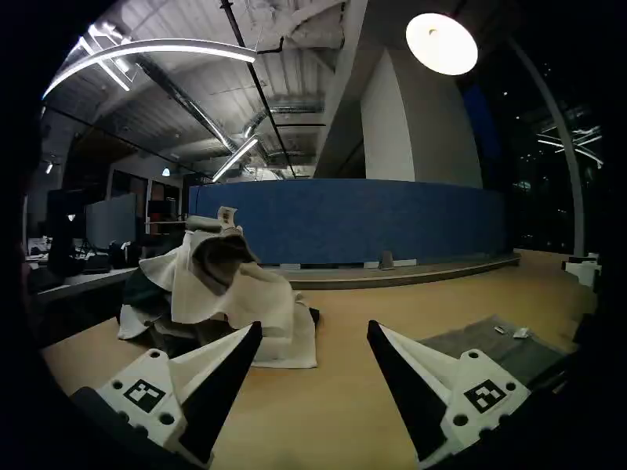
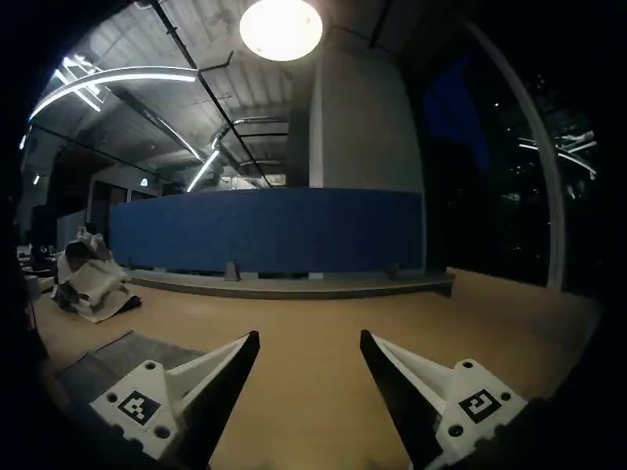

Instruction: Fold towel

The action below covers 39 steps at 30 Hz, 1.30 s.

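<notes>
Jaws on your left gripper (image 1: pixel 313 324) and right gripper (image 2: pixel 309 333) stand wide apart and empty over the bench (image 1: pixel 345 407), where the flat grey towel (image 1: pixel 501 345) lies between them and a crumpled heap of cloths (image 1: pixel 227 301) sits ahead-left of your left gripper.

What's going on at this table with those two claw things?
A person holds a left gripper and a right gripper over a wooden table, both open and holding nothing. A crumpled pile of towels sits on the table, and a grey towel lies flat apart from it. Neither is being touched.
</notes>
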Tool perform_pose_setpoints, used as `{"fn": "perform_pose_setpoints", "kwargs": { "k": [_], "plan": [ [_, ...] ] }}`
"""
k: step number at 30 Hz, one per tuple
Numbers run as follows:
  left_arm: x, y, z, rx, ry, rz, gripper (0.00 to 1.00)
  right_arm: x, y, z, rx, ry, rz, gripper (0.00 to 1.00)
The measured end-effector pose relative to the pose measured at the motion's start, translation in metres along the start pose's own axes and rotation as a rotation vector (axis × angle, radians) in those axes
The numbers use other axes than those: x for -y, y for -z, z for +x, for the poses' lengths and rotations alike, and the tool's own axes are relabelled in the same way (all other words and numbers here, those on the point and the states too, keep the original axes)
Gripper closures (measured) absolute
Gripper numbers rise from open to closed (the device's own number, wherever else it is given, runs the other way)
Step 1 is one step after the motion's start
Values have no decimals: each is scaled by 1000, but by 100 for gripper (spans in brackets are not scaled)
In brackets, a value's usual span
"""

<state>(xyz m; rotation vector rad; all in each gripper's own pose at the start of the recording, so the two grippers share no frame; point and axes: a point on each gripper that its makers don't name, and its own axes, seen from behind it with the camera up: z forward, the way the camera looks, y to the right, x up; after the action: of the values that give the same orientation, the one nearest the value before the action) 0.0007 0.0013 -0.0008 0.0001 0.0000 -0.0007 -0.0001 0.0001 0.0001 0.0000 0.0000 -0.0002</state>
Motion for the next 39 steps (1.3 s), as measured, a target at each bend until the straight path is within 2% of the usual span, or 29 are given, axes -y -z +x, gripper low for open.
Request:
{"fn": "perform_pose_setpoints", "kwargs": {
  "k": [32, 39],
  "plan": [
    [1, 0, 1, 0, 0, 0, 0, 0, 0, 0, 0, 1, 1, 0],
    [1, 1, 1, 0, 0, 0, 0, 6, 0, -1, 1, -1, 32, 0]
  ]
}}
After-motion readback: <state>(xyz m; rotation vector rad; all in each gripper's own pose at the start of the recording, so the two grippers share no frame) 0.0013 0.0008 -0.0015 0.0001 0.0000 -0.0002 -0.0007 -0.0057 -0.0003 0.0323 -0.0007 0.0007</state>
